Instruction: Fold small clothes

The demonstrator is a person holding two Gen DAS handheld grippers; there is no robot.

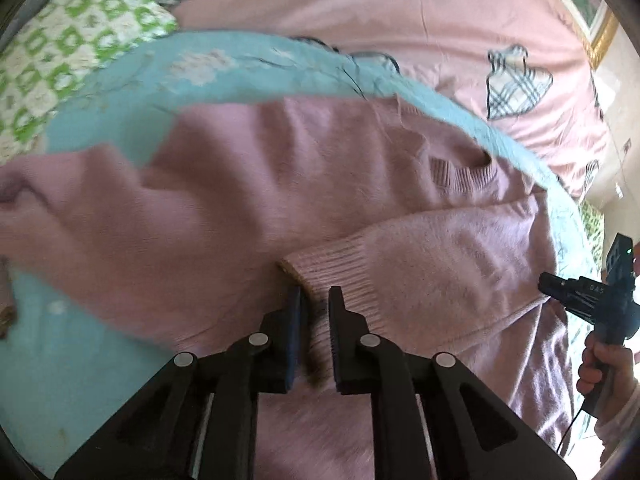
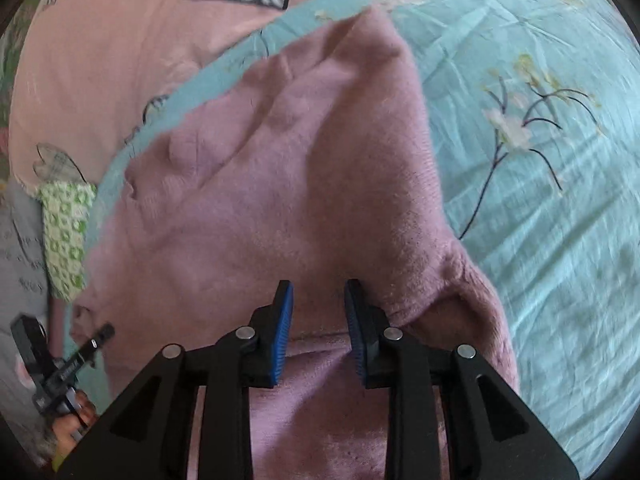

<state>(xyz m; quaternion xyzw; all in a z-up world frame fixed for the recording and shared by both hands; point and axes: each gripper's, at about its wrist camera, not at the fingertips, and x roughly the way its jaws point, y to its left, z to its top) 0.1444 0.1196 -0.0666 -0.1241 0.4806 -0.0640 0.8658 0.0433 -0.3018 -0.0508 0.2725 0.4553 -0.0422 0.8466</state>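
A pink knit sweater (image 1: 280,200) lies spread on a teal floral sheet (image 1: 100,360), its ribbed neckline (image 1: 464,172) toward the far right. One sleeve is folded across the body, and its ribbed cuff (image 1: 332,268) runs down between the narrow jaws of my left gripper (image 1: 316,306), which is shut on it. In the right wrist view the sweater (image 2: 280,200) fills the middle. My right gripper (image 2: 319,300) holds a thick ridge of it between its blue pads. That same gripper (image 1: 552,284) shows at the sweater's right edge in the left wrist view.
A pink quilt with plaid patches (image 1: 400,20) bunches behind the sheet. A green and white patterned pillow (image 1: 72,40) lies at the far left. A person's hand (image 1: 600,364) grips the right tool's handle. Bare teal sheet (image 2: 540,260) stretches to the sweater's right.
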